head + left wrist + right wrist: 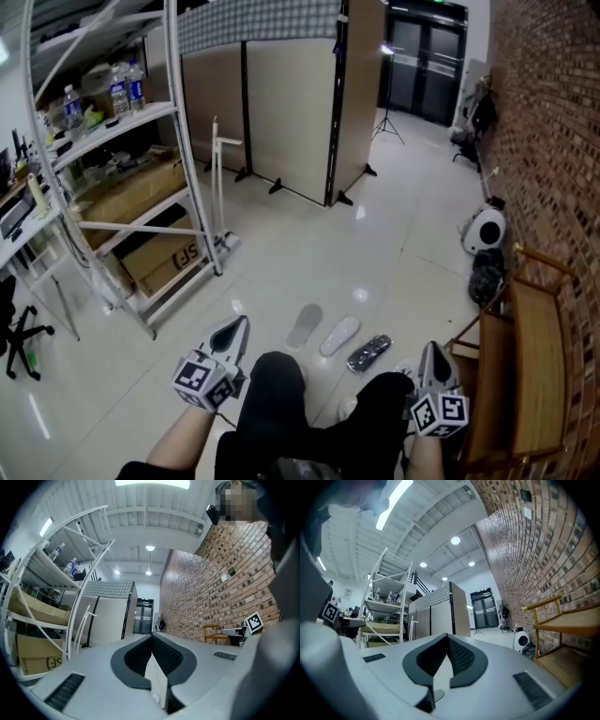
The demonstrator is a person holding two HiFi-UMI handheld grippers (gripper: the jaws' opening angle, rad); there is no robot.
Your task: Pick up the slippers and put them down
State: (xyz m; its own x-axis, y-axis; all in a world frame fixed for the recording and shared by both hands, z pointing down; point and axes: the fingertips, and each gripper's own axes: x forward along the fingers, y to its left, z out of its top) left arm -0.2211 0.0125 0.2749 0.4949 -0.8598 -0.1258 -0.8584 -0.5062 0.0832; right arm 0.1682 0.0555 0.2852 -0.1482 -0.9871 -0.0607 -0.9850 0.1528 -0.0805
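Three slippers lie side by side on the pale floor in the head view: a grey slipper (304, 325), a white slipper (339, 335) and a dark patterned slipper (368, 352). My left gripper (238, 325) hovers left of the grey slipper, apart from it, and points away from me. In the left gripper view my left gripper (151, 636) is shut with nothing between its pads. My right gripper (433, 350) is to the right of the dark slipper, clear of it. In the right gripper view my right gripper (447, 636) is also shut and empty. Neither gripper view shows any slipper.
A white metal shelf rack (141, 141) with cardboard boxes and bottles stands at the left. Beige partition screens (286, 112) stand behind. A wooden bench (534, 347) runs along the brick wall (553, 141) at right, with a round white device (486, 229) beyond. The person's black-trousered legs (281, 403) fill the bottom middle.
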